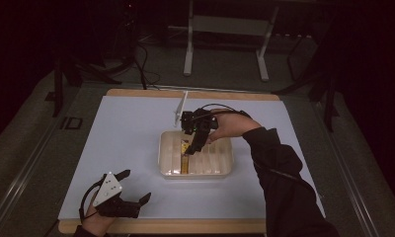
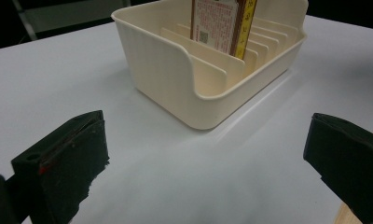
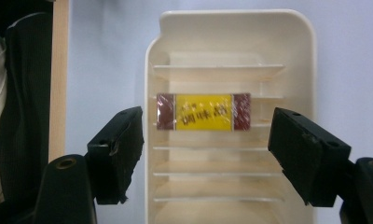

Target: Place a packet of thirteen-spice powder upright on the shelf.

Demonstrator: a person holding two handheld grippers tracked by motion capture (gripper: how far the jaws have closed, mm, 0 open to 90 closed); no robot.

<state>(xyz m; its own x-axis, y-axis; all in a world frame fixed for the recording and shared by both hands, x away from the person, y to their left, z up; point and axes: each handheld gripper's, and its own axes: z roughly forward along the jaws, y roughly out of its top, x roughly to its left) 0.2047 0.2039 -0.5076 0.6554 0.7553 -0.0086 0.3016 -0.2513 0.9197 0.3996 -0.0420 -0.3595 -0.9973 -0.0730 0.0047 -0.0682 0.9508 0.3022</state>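
**Box stands in the slotted rack, both grippers free of it**

Dark room all round: a white table top (image 1: 136,148) with a wooden edge lies lit in the middle, and beyond it at 12 o'clock stand the pale legs of a frame (image 1: 188,49) on the grey floor.

Near the middle of the table top, a little toward 4 o'clock, sits a cream plastic rack (image 1: 220,168) with a row of thin dividers. A flat yellow-and-maroon box (image 3: 203,112) stands on edge in one of the slots, toward the rack's 9 o'clock side in the high view; its printed face with a small code square shows in the left gripper view (image 2: 219,23).

The right gripper (image 1: 191,143) hangs over the rack, pointing steeply down at the box. Its forearm, in a dark sleeve, comes in from 5 o'clock and bends at the wrist toward 9 o'clock. In the right gripper view its jaws stand apart on either side of the box's top edge, above it and clear of it, with a gap on each side; nothing is held.

The left gripper (image 1: 136,186) rests low at 7 o'clock near the table's front edge, the hand behind it and the grey three-cornered plate (image 1: 108,188) on top. It points toward 2 o'clock at the rack, well apart from it. Its jaws are spread wide with only bare table top between them.
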